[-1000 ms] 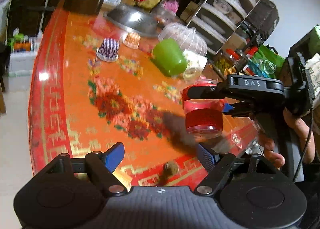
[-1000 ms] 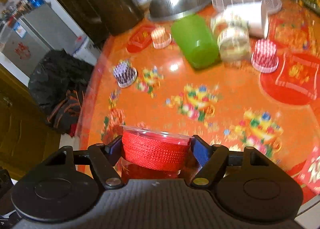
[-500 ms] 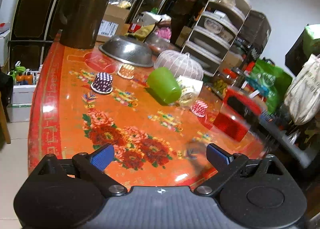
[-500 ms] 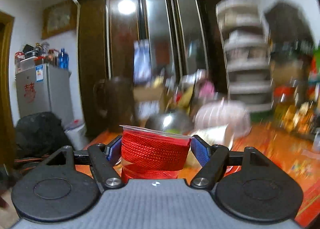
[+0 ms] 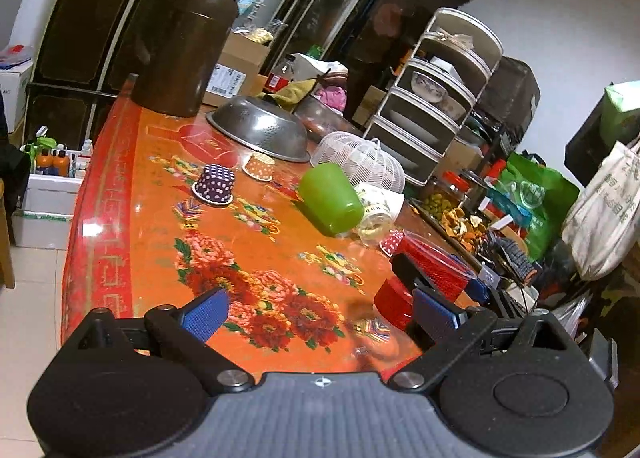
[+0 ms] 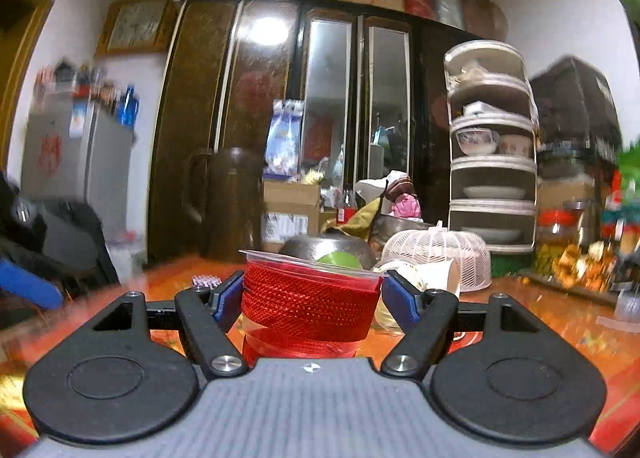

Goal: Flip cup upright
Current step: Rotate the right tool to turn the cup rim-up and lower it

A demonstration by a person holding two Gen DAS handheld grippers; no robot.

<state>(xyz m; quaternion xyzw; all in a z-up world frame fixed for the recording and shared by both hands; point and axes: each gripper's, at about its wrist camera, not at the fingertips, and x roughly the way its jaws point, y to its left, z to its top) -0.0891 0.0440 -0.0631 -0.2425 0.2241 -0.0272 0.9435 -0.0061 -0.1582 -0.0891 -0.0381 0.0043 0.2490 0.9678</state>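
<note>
Cup (image 6: 310,304), red-sleeved and mouth up, sits pinched between the pads of our right gripper (image 6: 310,300) near the table's (image 5: 132,242) right edge. Our left gripper (image 5: 320,312) hangs over the near edge, its jaws spread around nothing.

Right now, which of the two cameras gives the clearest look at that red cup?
The right wrist view: the red cup fills the centre, rim up, clamped in the right gripper. The left wrist view shows the same cup small near the table edge, partly hidden behind the open left gripper.
</note>
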